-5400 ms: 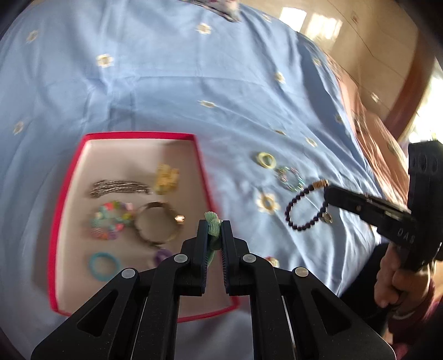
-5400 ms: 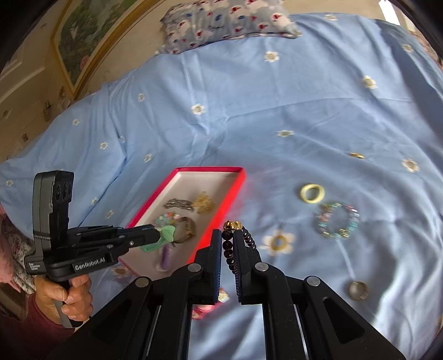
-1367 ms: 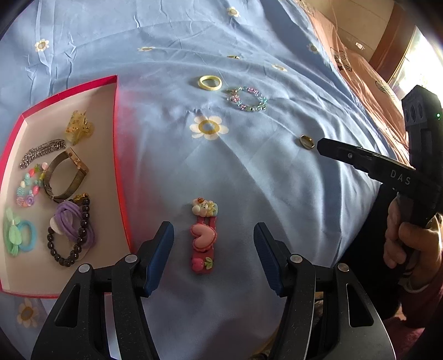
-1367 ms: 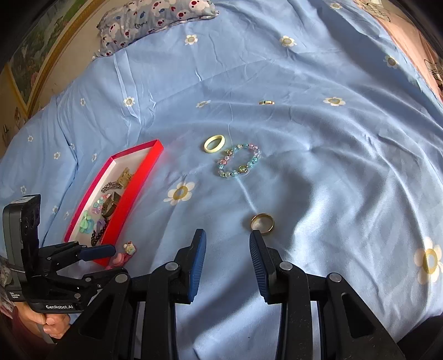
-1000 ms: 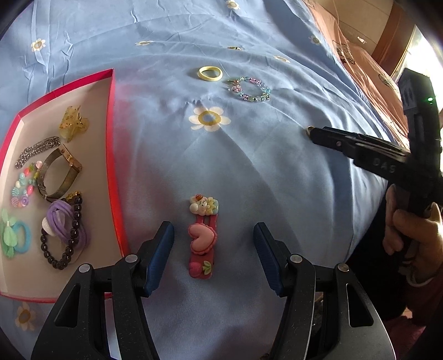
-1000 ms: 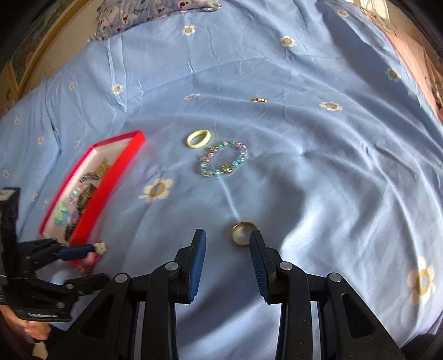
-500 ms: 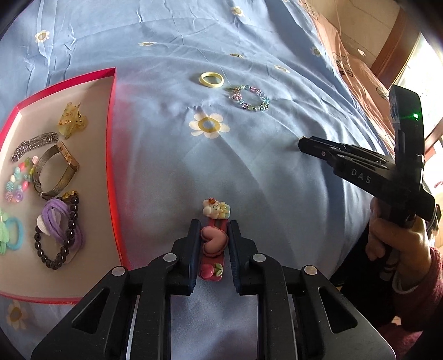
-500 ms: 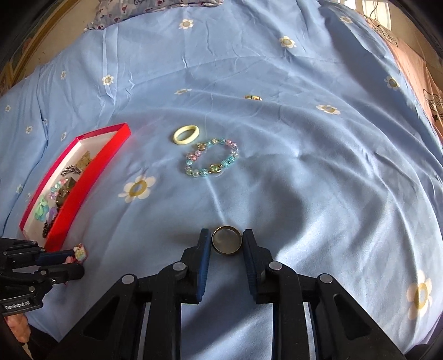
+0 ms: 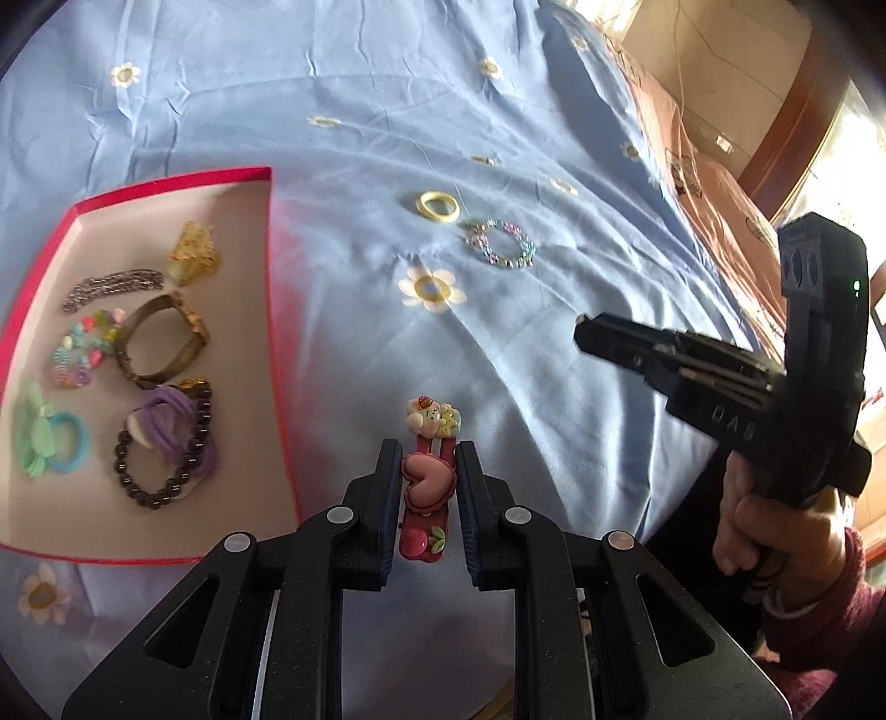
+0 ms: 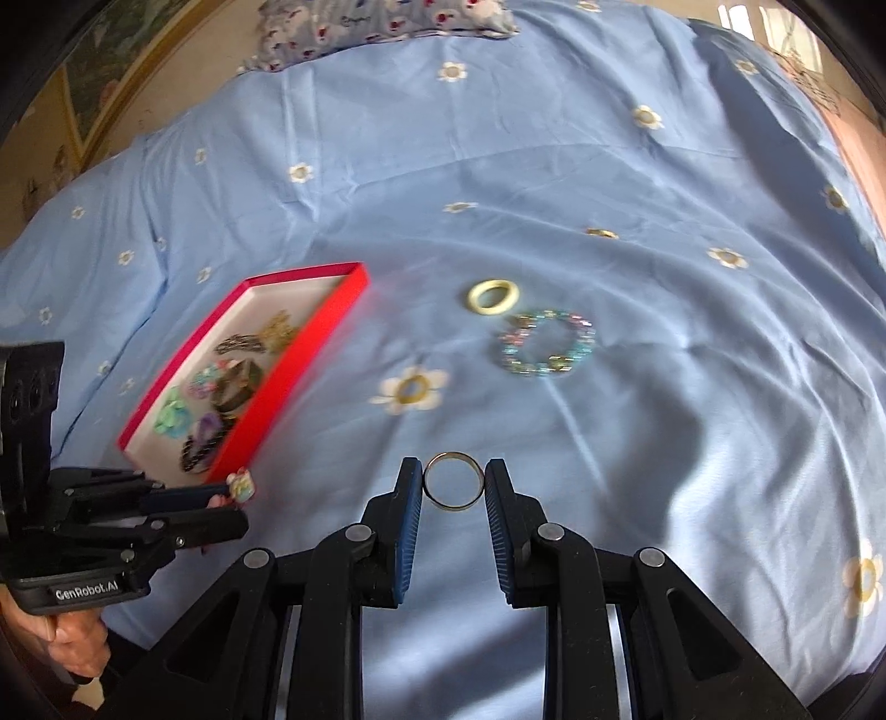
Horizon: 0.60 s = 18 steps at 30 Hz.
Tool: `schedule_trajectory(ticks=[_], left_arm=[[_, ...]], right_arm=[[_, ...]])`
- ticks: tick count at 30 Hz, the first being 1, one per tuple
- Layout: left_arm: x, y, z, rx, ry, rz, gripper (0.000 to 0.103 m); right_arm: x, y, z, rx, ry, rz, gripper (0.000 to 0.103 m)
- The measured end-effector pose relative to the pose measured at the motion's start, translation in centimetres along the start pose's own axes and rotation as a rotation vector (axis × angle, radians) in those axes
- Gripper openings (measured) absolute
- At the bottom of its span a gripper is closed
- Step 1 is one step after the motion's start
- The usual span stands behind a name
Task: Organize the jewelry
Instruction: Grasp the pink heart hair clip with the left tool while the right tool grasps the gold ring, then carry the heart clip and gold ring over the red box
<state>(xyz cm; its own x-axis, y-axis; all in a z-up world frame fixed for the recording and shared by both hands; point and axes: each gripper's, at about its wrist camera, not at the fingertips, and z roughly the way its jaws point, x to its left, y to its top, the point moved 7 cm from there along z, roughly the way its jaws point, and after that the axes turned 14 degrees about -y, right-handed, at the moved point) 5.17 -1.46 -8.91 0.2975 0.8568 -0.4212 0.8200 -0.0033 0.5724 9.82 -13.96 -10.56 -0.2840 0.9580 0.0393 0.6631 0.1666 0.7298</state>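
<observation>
Bright daylight from upper right; fisheye-warped edges; slight motion blur

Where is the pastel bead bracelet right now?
The bead bracelet lies loose on the blue bedsheet, just right of and nearer than the yellow ring, well right of the red tray; neither gripper touches it.

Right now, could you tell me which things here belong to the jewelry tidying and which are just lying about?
Part of the job:
- hair clip, clamped in the left gripper
- gold ring, clamped in the right gripper
- red tray with sorted pieces
- yellow ring and beaded bracelet, loose on the bedsheet

Just lying about:
- pillow
- framed picture
</observation>
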Motion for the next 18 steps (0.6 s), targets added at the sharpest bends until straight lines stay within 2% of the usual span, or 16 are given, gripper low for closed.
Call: schedule_trajectory(ticks=[18], left_arm=[[4.0, -0.5, -6.3, -0.121, 0.059, -0.089, 0.017]], right_arm=[[6.7, 0.1, -1.4, -0.001, 0.123, -0.095, 0.023]])
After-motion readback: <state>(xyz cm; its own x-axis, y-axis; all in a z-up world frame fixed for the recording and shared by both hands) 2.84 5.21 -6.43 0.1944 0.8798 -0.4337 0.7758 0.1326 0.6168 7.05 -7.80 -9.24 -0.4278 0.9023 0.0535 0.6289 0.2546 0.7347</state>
